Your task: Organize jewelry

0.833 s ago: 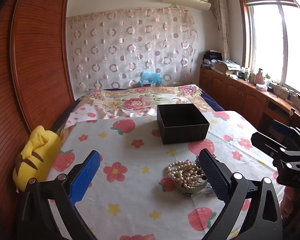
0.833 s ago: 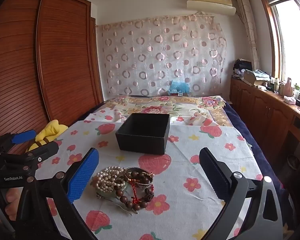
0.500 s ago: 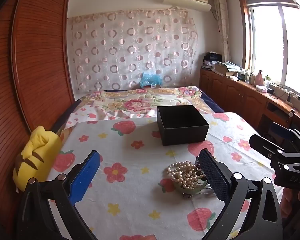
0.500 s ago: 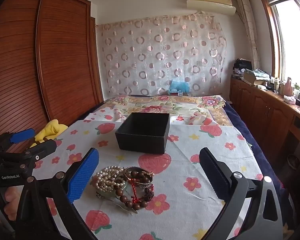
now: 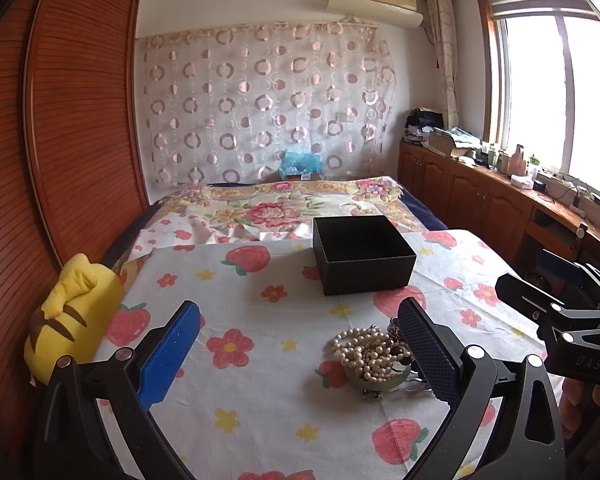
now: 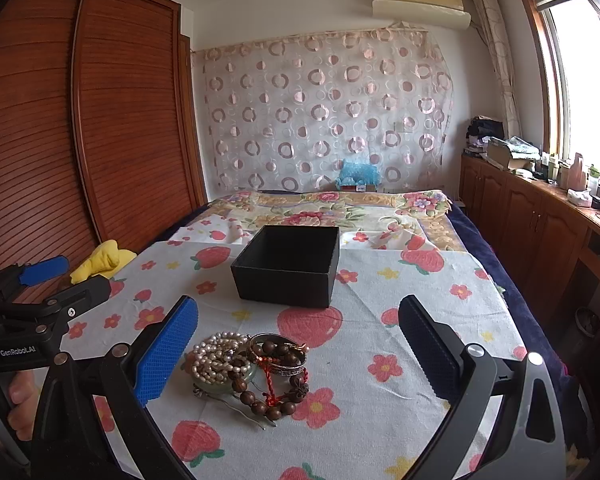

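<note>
A pile of jewelry lies on the strawberry-print cloth [image 6: 380, 320]: a pearl strand [image 6: 214, 356], a brown wooden bead bracelet [image 6: 260, 396], a silver bangle [image 6: 278, 354] and a green bangle [image 5: 376, 382] under the pearls [image 5: 364, 350]. An open, empty black box [image 6: 290, 266] [image 5: 360, 254] stands just beyond the pile. My left gripper [image 5: 300, 344] is open and empty, the pile by its right finger. My right gripper [image 6: 300, 344] is open and empty, the pile by its left finger.
A yellow plush toy [image 5: 72, 320] lies at the cloth's left edge by the wooden wardrobe [image 5: 60, 120]. A floral bedspread [image 5: 284, 200] lies beyond the box. Wooden cabinets [image 6: 540, 216] with clutter run along the right under the window.
Both grippers have drifted slightly; the right gripper shows a little further left in the left wrist view. Nothing has been taken hold of.
</note>
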### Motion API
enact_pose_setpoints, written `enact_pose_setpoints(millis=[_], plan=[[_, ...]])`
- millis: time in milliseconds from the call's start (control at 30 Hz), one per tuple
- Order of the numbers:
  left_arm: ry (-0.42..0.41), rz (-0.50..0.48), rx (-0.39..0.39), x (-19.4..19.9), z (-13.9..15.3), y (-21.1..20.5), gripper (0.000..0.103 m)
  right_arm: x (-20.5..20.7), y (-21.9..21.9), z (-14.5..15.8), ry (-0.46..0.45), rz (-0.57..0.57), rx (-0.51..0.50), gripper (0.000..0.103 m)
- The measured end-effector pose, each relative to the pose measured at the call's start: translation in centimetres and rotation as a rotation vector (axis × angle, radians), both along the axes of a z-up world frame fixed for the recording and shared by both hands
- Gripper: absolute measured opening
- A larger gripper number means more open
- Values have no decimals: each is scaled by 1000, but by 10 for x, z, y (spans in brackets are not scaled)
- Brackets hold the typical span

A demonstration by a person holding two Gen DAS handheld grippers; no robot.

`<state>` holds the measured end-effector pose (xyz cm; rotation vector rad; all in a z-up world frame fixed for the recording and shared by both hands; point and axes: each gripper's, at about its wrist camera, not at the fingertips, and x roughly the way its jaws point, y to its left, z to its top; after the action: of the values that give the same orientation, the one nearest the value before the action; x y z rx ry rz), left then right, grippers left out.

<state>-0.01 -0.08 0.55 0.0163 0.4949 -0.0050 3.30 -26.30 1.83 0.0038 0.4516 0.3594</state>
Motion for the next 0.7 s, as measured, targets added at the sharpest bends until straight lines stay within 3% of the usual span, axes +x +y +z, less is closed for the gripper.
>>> enact_pose_setpoints(millis=[700], plan=[[-4,0,-1,-1,0,1,95,1,-1,0,0,-1,5,101]])
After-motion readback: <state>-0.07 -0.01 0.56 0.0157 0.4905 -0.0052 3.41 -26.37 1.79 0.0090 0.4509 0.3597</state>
